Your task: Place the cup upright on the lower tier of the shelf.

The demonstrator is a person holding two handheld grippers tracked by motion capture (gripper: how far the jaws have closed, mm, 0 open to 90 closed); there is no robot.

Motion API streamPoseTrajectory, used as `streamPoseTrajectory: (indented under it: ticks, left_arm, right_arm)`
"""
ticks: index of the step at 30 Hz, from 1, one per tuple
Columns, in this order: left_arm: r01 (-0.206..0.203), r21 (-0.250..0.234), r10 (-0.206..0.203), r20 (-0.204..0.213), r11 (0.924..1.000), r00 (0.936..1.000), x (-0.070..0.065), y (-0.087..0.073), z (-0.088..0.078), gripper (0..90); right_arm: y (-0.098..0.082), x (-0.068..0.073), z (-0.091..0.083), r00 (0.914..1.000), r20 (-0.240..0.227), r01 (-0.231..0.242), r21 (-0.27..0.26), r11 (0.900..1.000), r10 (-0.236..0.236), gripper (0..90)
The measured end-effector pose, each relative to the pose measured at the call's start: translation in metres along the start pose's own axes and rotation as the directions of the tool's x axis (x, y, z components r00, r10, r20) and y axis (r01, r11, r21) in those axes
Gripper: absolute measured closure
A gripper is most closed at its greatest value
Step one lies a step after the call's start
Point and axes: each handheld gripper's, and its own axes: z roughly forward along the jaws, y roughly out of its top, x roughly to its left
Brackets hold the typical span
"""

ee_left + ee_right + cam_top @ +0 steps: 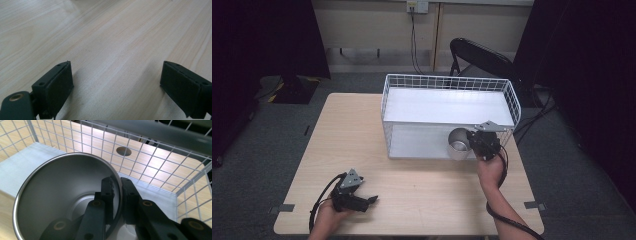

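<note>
At about seven o'clock on the wooden table, the left gripper lies low over the bare top in the person's left hand, its tips pointing toward three o'clock. In the left gripper view its two black pads stand wide apart, with plain wood grain between them. They hold nothing, and whether the pads rest on the table surface is hard to tell from that angle.

Moving right, a white wire basket sits at the far middle of the table, around one o'clock, with a pale flat floor inside it.

At roughly three o'clock, at the near right corner of the basket, the right gripper is held up by the right hand. It is clamped on the rim of a metal cup. In the right gripper view one jaw reaches inside the cup and the other presses on the outside, pinching the thin wall tightly between them. The cup is tilted, its open mouth turned toward the camera above. From the high view it appears to be just inside the basket's near right corner, close above the floor, though the wire wall makes contact with the floor uncertain.
</note>
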Motion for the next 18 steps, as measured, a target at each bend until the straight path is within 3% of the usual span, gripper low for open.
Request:
streamPoseTrajectory:
  ticks: [18]
  left_arm:
    - [0.0, 0.0, 0.0, 0.0, 1.0, 1.0, 0.0, 0.0, 0.0, 10.4]
  right_arm:
    - [0.0015, 0.0006, 0.003, 0.9994, 0.035, 0.007, -0.022, 1.0, -0.006, 81.8]
